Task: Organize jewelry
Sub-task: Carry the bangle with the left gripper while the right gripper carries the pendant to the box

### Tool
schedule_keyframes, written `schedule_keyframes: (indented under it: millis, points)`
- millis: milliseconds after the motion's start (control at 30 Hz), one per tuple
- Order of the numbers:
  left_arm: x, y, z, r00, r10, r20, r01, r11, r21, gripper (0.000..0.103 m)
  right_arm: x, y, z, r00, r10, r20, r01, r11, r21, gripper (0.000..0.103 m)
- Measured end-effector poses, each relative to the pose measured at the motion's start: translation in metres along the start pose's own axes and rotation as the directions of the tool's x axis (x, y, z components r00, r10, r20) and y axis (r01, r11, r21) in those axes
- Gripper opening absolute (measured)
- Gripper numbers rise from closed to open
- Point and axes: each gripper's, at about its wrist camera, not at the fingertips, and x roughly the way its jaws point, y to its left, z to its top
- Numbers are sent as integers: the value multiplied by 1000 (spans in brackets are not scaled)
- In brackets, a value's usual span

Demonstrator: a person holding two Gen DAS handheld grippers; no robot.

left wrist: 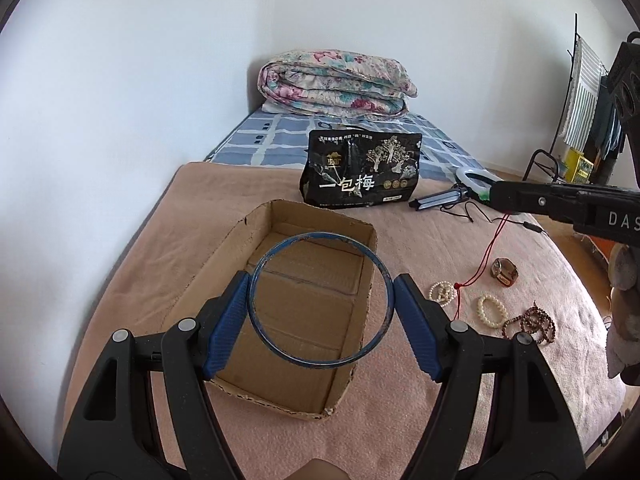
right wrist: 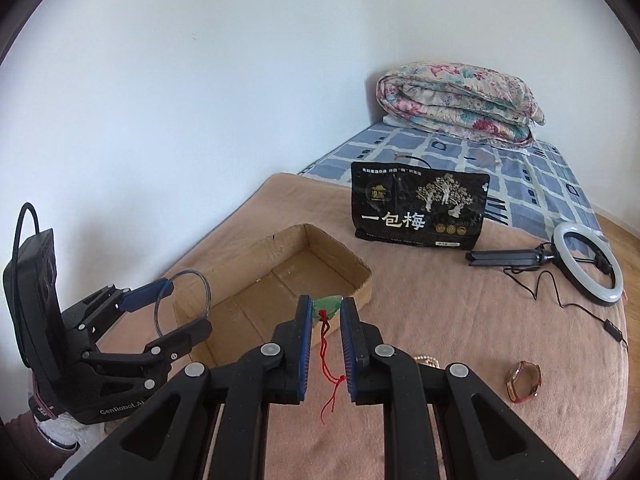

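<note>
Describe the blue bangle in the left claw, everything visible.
The blue bangle is a thin, rigid hoop, dark blue with worn, scuffed patches along its rim, looking like metal or painted material. The left claw holds it by its outer edge, one blue pad on each side. It hangs in the air above the open cardboard box, touching nothing else.

A quilt [left wrist: 336, 84] lies folded at twelve o'clock on the bed [left wrist: 256, 140]. A black bag [left wrist: 360, 170] stands nearer, with a ring light [right wrist: 588, 266] at three o'clock.
</note>
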Motion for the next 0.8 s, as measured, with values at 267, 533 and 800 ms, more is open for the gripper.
schedule_keyframes:
  millis: [267,533,800]
  points:
    - [9,20,10,1000,29,-1,-29,999,-16,74,24,20,28,1000,24,6,-24,1000,-20,12]
    - [19,33,12,999,45,-12,-46,998,-32,74,44,35,44,999,44,5,-44,999,-29,12]
    - [34,45,0,997,66,-48,-69,996,-49,74,81,40,37,998,54,-36,-55,998,-19,12]
